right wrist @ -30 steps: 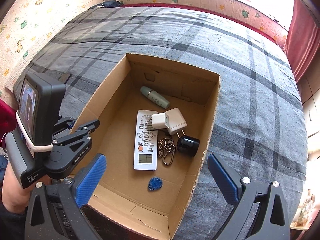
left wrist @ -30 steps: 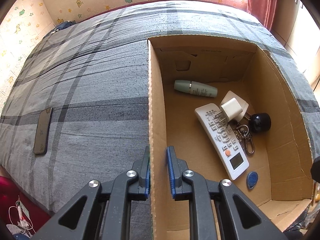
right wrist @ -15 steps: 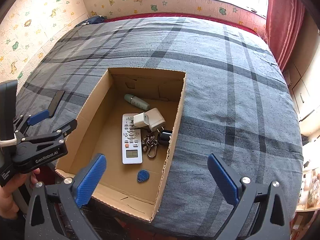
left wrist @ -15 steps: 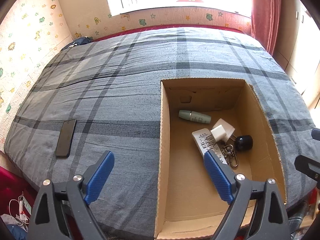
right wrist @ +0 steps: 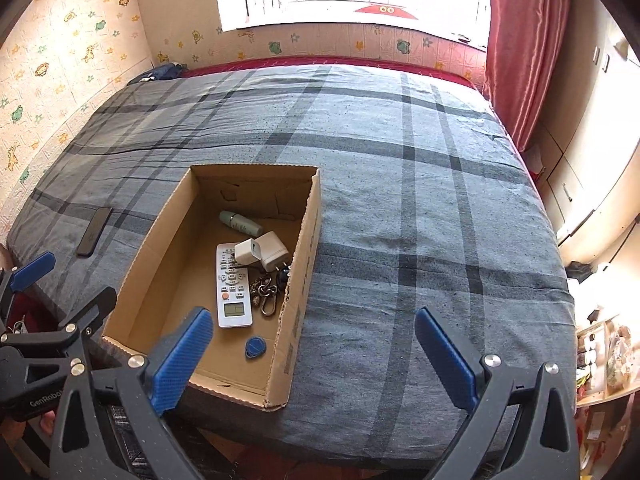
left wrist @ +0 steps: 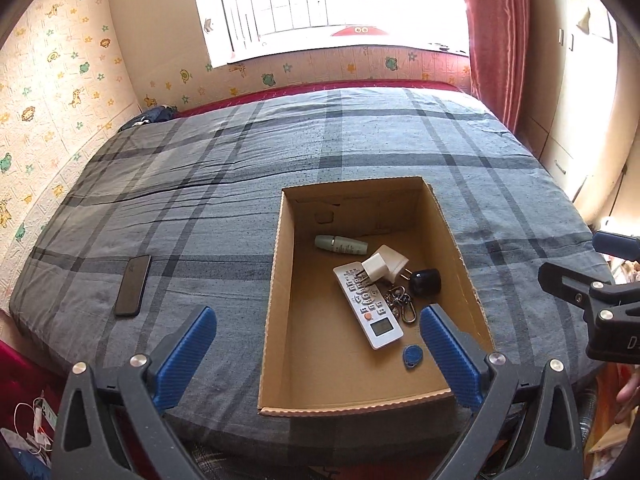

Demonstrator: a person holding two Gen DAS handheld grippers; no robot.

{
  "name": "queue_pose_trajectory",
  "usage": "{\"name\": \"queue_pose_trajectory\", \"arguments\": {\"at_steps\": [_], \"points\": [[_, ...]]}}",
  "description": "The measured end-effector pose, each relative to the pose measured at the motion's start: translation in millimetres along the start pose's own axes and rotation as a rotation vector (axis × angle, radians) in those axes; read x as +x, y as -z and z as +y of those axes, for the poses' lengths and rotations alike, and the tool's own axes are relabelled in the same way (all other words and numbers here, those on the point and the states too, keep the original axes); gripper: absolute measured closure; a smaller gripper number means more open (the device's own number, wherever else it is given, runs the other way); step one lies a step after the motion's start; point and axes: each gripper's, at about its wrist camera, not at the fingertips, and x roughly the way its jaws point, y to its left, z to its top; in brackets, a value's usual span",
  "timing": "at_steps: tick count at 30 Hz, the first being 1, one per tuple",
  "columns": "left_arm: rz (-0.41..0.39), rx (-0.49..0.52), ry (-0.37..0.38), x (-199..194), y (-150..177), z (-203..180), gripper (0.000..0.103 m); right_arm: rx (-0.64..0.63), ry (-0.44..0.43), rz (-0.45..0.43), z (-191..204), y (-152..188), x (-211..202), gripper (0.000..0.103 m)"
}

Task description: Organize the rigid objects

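Grey plaid bedcover point(left wrist: 360, 148), spread flat, bore every item listed here, left to right.

Phone point(left wrist: 133, 285): black, lying flat on the cover near its left edge, well apart from the box.

My left claw point(left wrist: 316, 354): blue pads point(left wrist: 185, 354) spread wide and opening, nothing between them but cover and the box's near left corner below; it gripped nothing.

Box point(left wrist: 276, 280): brown cardboard, open-topped, standing on the cover near its front edge. Contents, all on the floor of the box toward its right side:
- Tube point(left wrist: 340, 243): pale green, lying on its side nearest the far wall.
- Remote point(left wrist: 367, 305): white, face up, screen end toward me.
- Charger point(left wrist: 385, 265): white, resting tilted across the remote's far end, prongs showing.
- Keyring point(left wrist: 400, 303): metal clips and chain, just beside the remote on its right.
- Plug point(left wrist: 426, 281): black, rounded, against the charger and close to the right wall.
- Fob point(left wrist: 412, 356): blue, flat, alone near the front, just beyond the remote's screen end.

My right claw point(right wrist: 314, 356): released, pads wide apart, empty, hanging over the box's near right corner and the bare cover beside it.

Curtain point(right wrist: 516, 40): red, hanging at the far right by the window.
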Motion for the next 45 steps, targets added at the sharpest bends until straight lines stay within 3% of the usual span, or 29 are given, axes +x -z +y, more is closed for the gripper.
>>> {"name": "queue_pose_trajectory", "arguments": {"at_steps": [13,45], "points": [[-0.038,0.011,0.065,-24,12,-27,0.000,0.012,0.024,-0.042,-9,15,-29,0.000],[-0.038,0.028,0.069,-24,14,-32,0.000,0.001,0.040,-0.032,-5,18,-25,0.000]]}}
